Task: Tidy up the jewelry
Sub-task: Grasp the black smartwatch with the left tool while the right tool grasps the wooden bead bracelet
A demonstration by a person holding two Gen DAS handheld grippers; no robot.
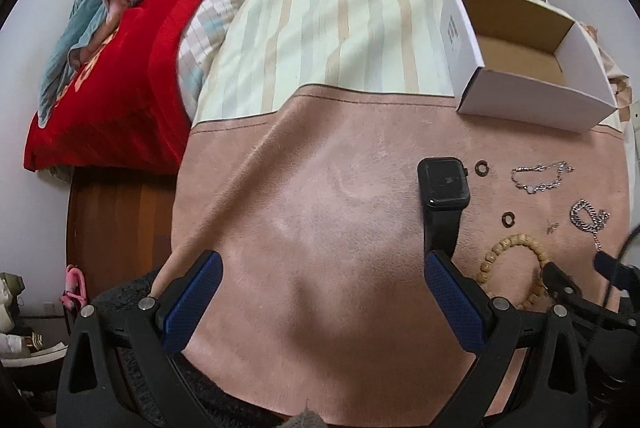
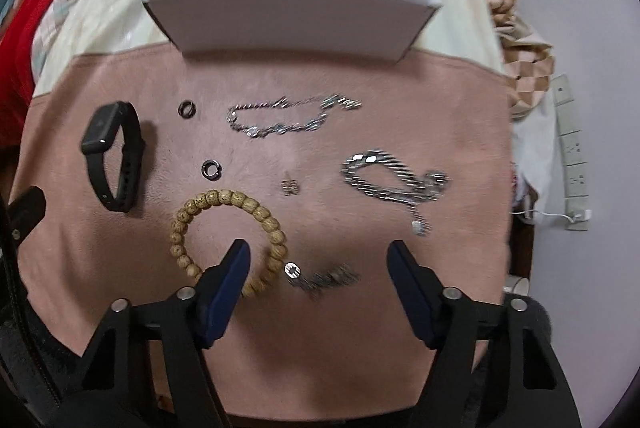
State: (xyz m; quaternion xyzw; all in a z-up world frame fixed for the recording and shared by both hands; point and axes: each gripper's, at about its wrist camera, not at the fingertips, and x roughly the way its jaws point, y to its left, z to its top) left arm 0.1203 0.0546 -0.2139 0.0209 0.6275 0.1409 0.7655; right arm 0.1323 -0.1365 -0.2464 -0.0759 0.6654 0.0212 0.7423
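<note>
Both grippers, left gripper [image 1: 322, 302] and right gripper [image 2: 318, 292], have fingers apart, holding nothing. We see jewelry spread separately near the empty box [image 2: 292, 16], likely easing single picks; wooden bracelet [image 2: 228, 224] is nearest.

A desk [image 2: 280, 348] covered by a pink mat, with a striped cloth [image 1: 340, 28] at its far end, carries everything. An open white box [image 2: 292, 16] sits where cloth meets mat. Near the box lie a thin silver bracelet [image 2: 288, 116] and a dark ring [image 2: 187, 108]; a black watch [image 2: 114, 156] lies left of the ring. Farther from the box lie a second ring [image 2: 211, 168], a small charm [image 2: 289, 186], a thick silver chain [image 2: 394, 180], a wooden bead bracelet [image 2: 228, 224] and another small silver piece [image 2: 320, 276].
</note>
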